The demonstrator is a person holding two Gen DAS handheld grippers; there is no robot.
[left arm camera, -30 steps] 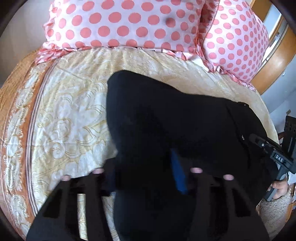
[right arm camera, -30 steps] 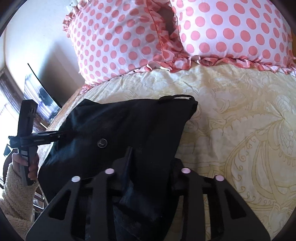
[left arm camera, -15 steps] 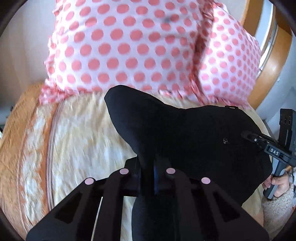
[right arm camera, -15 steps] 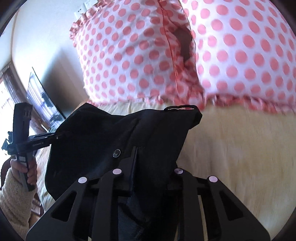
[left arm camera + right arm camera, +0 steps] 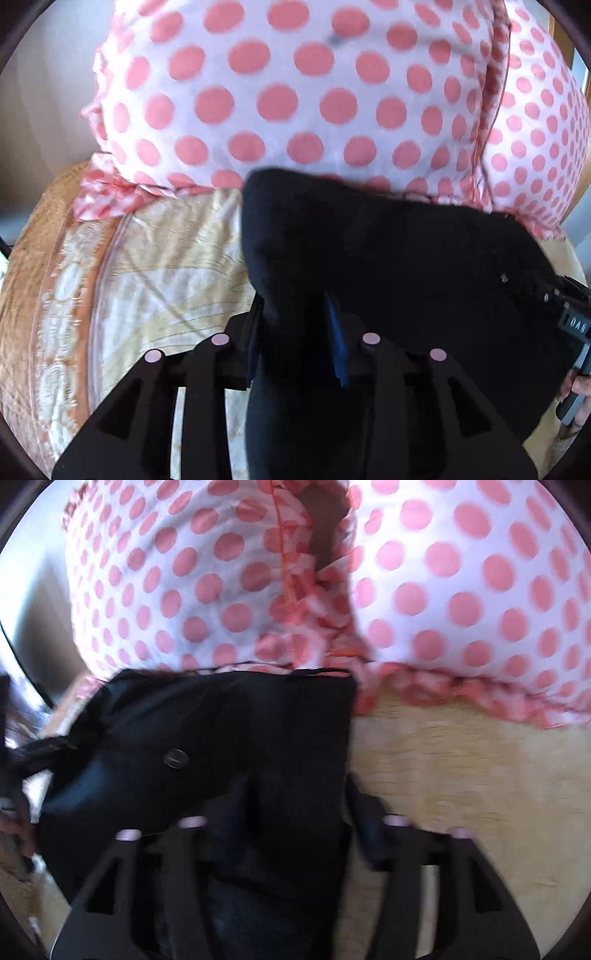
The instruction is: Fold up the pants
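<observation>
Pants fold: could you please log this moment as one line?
pants: black, folded end near polka-dot pillows | left gripper: jaws opening, fabric between | right gripper: jaws opening, fabric between

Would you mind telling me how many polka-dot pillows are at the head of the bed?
2. In the left wrist view, one pillow fills the upper middle, behind the black pants; the other pillow stands to its right. Others could lie out of frame.

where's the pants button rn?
Right wrist view: the button sits left of centre on the black pants, just ahead of the right gripper, below the polka-dot pillows.
</observation>
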